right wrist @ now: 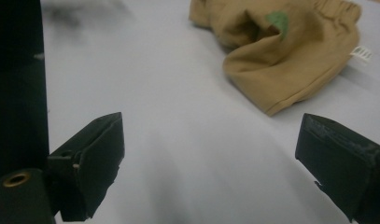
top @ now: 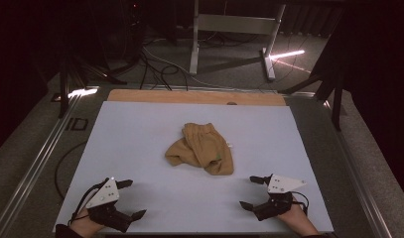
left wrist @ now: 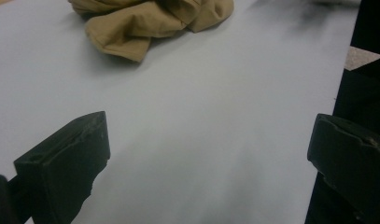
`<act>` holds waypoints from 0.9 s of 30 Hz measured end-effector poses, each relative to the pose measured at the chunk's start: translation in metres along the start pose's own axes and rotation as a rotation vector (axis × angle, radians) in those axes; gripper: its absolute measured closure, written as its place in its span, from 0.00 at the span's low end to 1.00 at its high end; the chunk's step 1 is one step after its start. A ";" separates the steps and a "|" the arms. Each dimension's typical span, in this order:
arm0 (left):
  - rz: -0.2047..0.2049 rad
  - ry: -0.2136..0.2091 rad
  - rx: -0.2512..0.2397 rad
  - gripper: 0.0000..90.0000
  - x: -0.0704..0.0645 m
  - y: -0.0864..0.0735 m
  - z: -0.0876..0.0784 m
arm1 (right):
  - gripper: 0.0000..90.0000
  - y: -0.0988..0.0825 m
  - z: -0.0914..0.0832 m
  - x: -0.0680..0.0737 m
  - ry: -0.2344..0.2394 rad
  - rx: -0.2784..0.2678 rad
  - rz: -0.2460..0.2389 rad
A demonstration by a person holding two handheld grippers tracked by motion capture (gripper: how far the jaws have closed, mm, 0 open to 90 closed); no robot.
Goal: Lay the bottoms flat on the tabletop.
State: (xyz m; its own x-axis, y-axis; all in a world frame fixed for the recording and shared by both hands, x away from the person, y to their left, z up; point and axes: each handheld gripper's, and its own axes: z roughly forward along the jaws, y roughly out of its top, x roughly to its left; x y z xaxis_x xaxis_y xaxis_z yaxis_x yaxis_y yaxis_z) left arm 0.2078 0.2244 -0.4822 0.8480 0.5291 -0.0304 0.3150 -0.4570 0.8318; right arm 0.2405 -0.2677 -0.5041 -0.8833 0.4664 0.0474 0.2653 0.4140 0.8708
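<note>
Crumpled tan shorts (top: 200,148) lie mid-surface (top: 140,144), a white tag at one edge. Near the front edge, left claw (top: 132,199) and right claw (top: 250,191) rest apart, jaws wide, empty.

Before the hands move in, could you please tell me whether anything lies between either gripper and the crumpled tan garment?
Nothing visible does. Bare table separates the left gripper and the right gripper from the garment; both are open and empty.

We see bare pale-blue surface (top: 140,144) along the lower frame and both sides; the crumpled tan cloth garment (top: 202,148) alone blocks the centre.
</note>
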 end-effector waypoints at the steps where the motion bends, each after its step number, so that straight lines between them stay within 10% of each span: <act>1: -0.004 -0.007 -0.004 0.00 0.000 0.001 0.000 | 0.09 0.000 0.001 0.001 0.018 0.006 0.003; 27: 0.037 -0.132 0.013 0.00 -0.008 0.021 0.001 | 0.09 0.030 -0.017 0.018 0.075 0.009 -0.026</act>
State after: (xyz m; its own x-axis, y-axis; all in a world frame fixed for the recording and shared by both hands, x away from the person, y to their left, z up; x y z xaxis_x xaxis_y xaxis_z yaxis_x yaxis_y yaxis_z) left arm 0.2085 0.2100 -0.4655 0.9076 0.4133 -0.0736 0.2876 -0.4844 0.8262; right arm 0.2261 -0.2603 -0.4691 -0.9162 0.3959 0.0616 0.2452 0.4325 0.8677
